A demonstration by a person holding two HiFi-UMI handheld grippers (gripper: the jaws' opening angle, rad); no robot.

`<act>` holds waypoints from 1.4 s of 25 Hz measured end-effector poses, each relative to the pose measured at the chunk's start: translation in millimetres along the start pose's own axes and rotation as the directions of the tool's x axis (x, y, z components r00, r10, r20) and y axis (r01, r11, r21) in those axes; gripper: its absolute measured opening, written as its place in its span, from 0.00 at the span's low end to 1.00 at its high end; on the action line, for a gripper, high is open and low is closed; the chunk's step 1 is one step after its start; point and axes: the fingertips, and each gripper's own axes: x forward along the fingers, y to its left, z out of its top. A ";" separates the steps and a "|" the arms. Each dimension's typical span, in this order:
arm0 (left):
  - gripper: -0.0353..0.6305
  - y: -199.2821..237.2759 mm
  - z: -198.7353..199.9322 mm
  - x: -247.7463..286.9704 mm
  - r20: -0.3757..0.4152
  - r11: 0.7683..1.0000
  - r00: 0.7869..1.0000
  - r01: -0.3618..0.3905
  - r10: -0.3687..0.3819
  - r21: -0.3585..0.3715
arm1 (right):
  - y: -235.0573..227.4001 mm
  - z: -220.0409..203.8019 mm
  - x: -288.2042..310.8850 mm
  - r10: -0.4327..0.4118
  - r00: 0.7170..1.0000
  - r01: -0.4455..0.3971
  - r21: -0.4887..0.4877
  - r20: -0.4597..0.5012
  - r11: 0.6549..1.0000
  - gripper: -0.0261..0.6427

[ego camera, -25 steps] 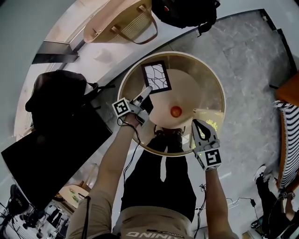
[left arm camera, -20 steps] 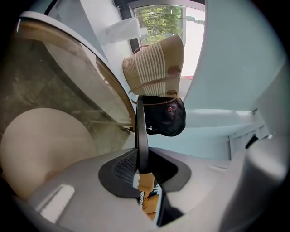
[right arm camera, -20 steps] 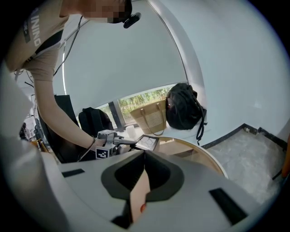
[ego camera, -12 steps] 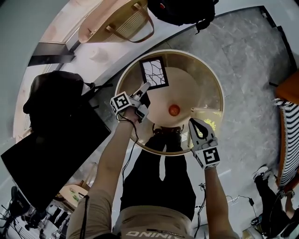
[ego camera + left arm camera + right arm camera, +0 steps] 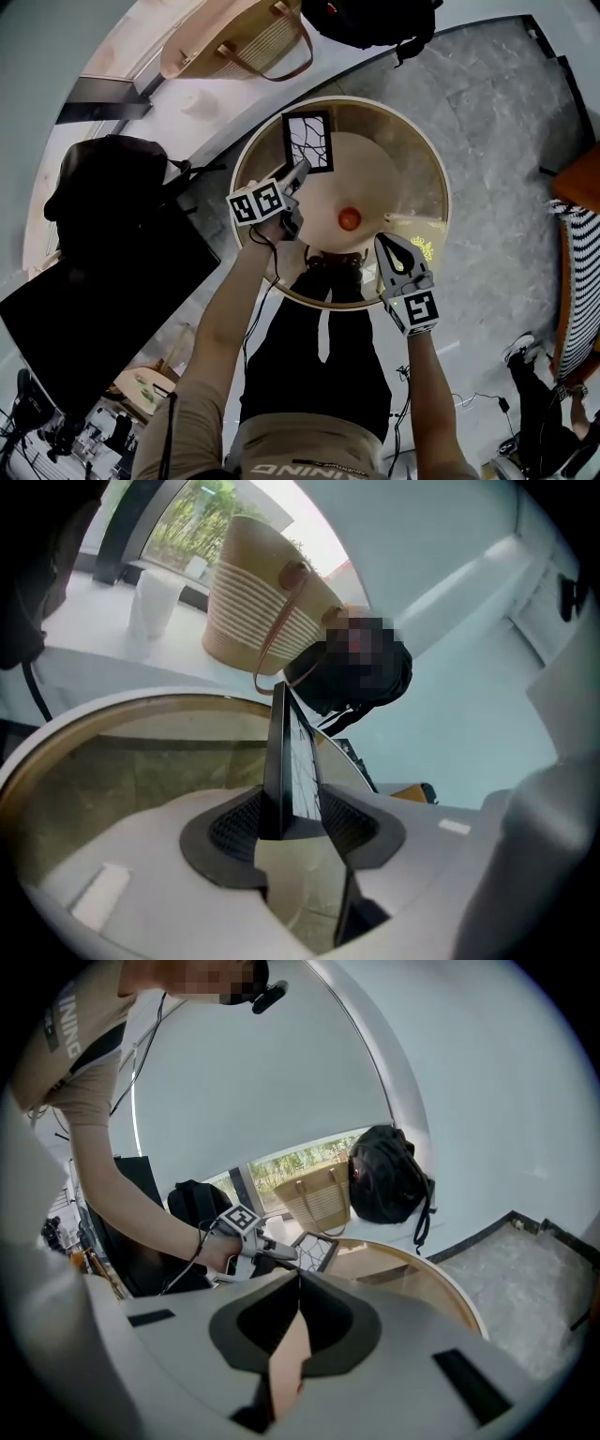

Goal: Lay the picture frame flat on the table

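Black-bordered, with a white face veined by dark crackle lines, the picture frame (image 5: 307,141) sits on the far left part of the round table (image 5: 441,178), its face turned up toward the head camera; whether it lies fully flat cannot be told from here; the left gripper (image 5: 298,176) reaches in at the frame's near edge, its marker cube facing up, and its own view shows the frame edge-on right between the two dark pads; those jaws are opening at this moment, the frame between them and the pads flanking it closely on either side; over on the near right rim the right gripper (image 5: 392,251) hovers well apart from the frame, its jaws brought together at the tip with nothing between them; a small orange-red ball (image 5: 349,218) rests near the middle of the table's pale centre, between the two grippers and clear of both; beyond the table, on the pale ledge, a tan woven bag (image 5: 234,42) with brown handles stands beside a black backpack (image 5: 370,19); the right gripper view catches the person's left forearm stretched out over the table toward the frame.
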 end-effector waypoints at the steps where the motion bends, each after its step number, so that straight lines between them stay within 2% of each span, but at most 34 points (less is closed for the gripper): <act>1: 0.31 1.5 0.8 -1.3 0.005 0.999 1.000 -0.028 0.027 0.030 | 0.5 0.5 1.2 -0.001 1.000 0.001 0.000 -0.003 1.000 0.05; 4: 0.32 10.4 -0.3 -5.6 0.013 0.984 0.992 -0.123 0.123 0.126 | 2.7 2.4 5.9 0.000 1.000 0.000 0.002 0.014 1.000 0.05; 7: 0.32 12.4 0.7 -10.6 0.039 0.954 0.981 -0.194 0.190 0.227 | 5.6 4.2 7.4 0.001 1.000 -0.001 0.003 0.013 1.000 0.05; 9: 0.32 9.7 3.0 -14.3 0.061 0.944 0.978 -0.209 0.200 0.256 | 7.4 4.9 6.6 0.003 1.000 -0.003 0.001 0.017 1.000 0.05; 14: 0.32 -3.3 2.8 -32.3 0.093 0.934 0.978 -0.208 0.189 0.291 | 13.6 6.2 -1.5 0.007 1.000 -0.007 -0.010 0.029 1.000 0.05; 19: 0.31 -54.5 -22.6 -64.3 0.052 0.911 0.991 -0.136 0.126 0.389 | 21.6 26.4 -15.6 -0.002 0.999 0.004 -0.037 0.040 0.999 0.05; 22: 0.26 -100.8 -47.0 -99.3 0.012 0.870 0.996 -0.082 0.088 0.486 | 35.7 55.9 -34.1 -0.008 0.998 0.011 -0.050 0.069 0.999 0.05; 24: 0.24 -140.0 -51.1 -125.9 0.016 0.841 0.999 -0.048 0.047 0.538 | 44.2 82.8 -50.7 -0.011 0.994 0.018 -0.062 0.105 0.998 0.05; 26: 0.19 -183.2 -48.1 -154.8 0.037 0.815 0.999 -0.020 -0.001 0.579 | 52.7 108.6 -70.4 -0.018 0.991 0.027 -0.068 0.130 0.997 0.05; 28: 0.07 -225.1 -38.1 -184.2 0.073 0.784 0.996 -0.009 -0.046 0.621 | 62.9 132.8 -90.9 -0.027 0.988 0.039 -0.073 0.152 0.997 0.05; 30: 0.06 -262.2 -24.6 -214.0 0.114 0.755 0.989 -0.008 -0.088 0.656 | 77.1 156.5 -112.0 -0.035 0.984 0.050 -0.084 0.177 0.995 0.05; 35: 0.06 -325.8 -6.7 -289.1 0.201 0.733 0.968 -0.028 -0.150 0.680 | 124.2 194.9 -168.4 -0.041 0.980 0.058 -0.082 0.196 0.995 0.05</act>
